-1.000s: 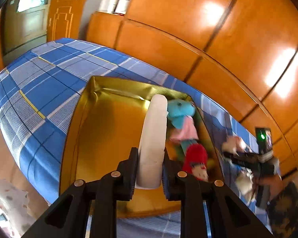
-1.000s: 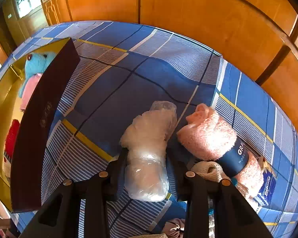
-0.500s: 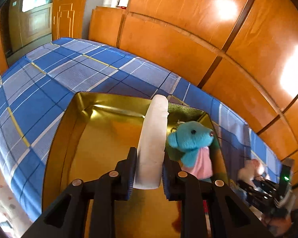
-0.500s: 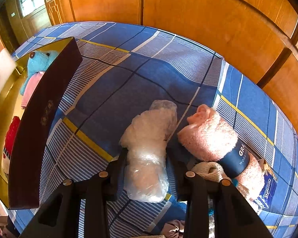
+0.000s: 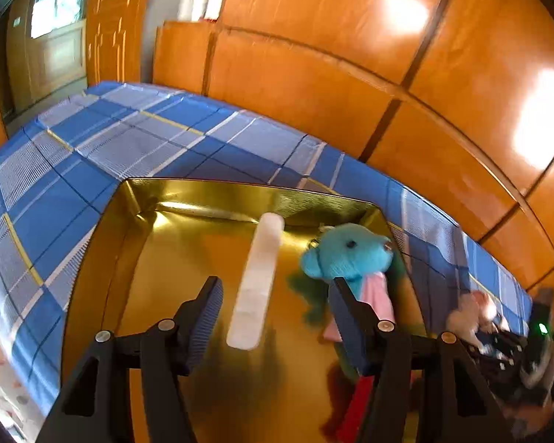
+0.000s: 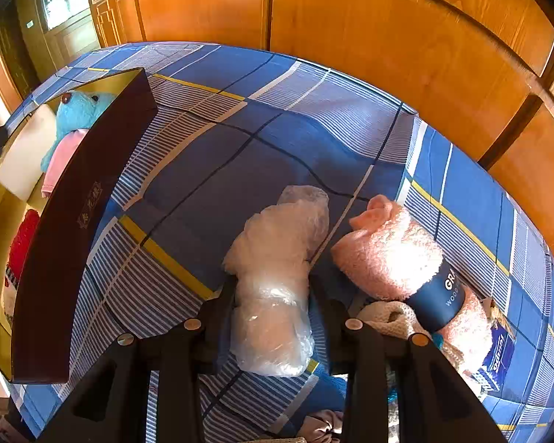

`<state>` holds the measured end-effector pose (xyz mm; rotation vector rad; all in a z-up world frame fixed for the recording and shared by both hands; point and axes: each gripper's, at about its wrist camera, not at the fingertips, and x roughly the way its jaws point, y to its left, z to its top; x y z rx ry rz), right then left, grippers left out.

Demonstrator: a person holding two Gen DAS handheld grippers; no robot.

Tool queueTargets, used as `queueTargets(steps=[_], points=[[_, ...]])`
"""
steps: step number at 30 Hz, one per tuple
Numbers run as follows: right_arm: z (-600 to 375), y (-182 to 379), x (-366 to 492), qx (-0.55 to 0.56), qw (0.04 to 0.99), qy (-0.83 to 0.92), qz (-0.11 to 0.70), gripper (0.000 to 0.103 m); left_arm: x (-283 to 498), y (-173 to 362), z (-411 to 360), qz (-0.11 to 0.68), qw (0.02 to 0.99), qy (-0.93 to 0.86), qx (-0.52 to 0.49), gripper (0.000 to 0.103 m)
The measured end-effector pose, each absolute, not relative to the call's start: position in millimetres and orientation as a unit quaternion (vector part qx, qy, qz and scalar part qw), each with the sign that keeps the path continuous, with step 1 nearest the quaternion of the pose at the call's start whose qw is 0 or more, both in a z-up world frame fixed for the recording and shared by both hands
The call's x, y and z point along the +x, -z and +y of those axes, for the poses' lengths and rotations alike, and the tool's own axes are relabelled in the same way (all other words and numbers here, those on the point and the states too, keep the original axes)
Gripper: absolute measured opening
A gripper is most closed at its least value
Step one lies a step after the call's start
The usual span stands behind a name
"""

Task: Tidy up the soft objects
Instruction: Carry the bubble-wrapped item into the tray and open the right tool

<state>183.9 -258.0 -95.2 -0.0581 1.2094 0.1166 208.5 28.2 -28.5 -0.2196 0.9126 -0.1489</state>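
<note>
The left gripper [image 5: 275, 293] is over a gold box [image 5: 103, 258] that sits on a blue checked cloth [image 5: 92, 136]. Its jaws have just been opening and now stand wide. A white pad [image 5: 256, 284] is between them, but neither jaw touches it. There is a gap on each side of the pad. The pad looks thin from this side, with its far end pointing to the back wall of the box. If it lies on the box floor or is in the air, I cannot tell.

A blue teddy [image 5: 347, 254] with a pink top is in the box too, just beside the pad, on the right. Something red [image 5: 354, 406] lies in the box nearer the camera, partly hidden by the right jaw.

The right gripper [image 6: 273, 295] points down at the cloth. Its jaws are closed on a bag [image 6: 277, 277] of clear plastic with something pale inside. Both jaws press on the sides of the bag, and the bag rests on the cloth.

A pink towel [image 6: 391, 251] rolled up with a dark blue band lies just beside the bag, on the right. A cream knit cloth [image 6: 387, 315] sits under its near end. The box has a dark outer wall, well to the left of the bag. Brown wood panels [image 6: 351, 37] stand behind the cloth.
</note>
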Motion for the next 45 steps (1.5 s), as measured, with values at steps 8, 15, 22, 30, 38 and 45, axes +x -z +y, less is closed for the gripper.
queueTargets(steps=[8, 15, 22, 30, 38, 45], points=[[-252.8, 95.2, 180.4, -0.041, 0.826, -0.049, 0.56, 0.036, 139.1, 12.2, 22.4, 0.404, 0.908, 0.079, -0.071, 0.063], [-243.4, 93.2, 173.0, -0.061, 0.833, -0.032, 0.548, 0.035, 80.4, 11.9, 18.9, 0.401, 0.909, 0.102, -0.055, 0.065], [-237.1, 90.5, 166.9, -0.062, 0.84, 0.005, 0.539, 0.035, 46.5, 12.2, 17.3, 0.402, 0.908, 0.109, -0.051, 0.066], [-235.4, 86.5, 162.9, -0.054, 0.835, 0.026, 0.546, 0.034, 26.3, 10.7, 16.2, 0.397, 0.909, 0.116, -0.044, 0.067], [-237.1, 53.8, 146.9, -0.014, 0.857, 0.032, 0.513, 0.033, 19.8, 15.3, 27.2, 0.399, 0.909, 0.111, -0.052, 0.067], [-225.1, 8.8, 139.5, 0.028, 0.88, -0.019, 0.474, 0.033, 22.4, 16.8, 27.3, 0.401, 0.908, 0.11, -0.057, 0.067]])
